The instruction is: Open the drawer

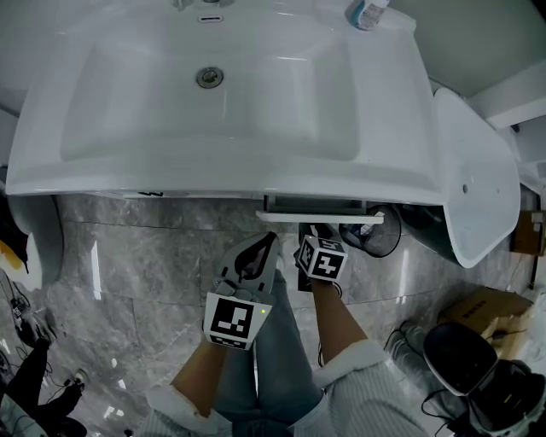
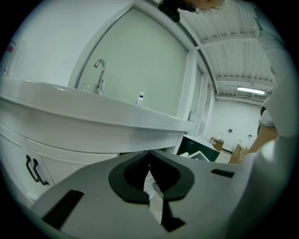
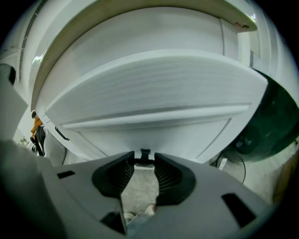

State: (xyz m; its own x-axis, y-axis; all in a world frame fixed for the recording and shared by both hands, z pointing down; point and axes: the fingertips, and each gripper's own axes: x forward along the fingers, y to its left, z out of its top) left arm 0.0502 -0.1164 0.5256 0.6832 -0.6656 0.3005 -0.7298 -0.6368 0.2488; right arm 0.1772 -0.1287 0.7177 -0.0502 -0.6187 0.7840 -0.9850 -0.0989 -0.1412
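White sink, drain at its middle. Bottle on the sink's back right corner. Black fan on the floor under the sink's front edge.

Most of drawer beneath basin; bottle half off top edge

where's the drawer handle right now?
Right gripper view, low centre: the black drawer handle is held between the tips of the right gripper, on the partly open drawer under the sink front edge.
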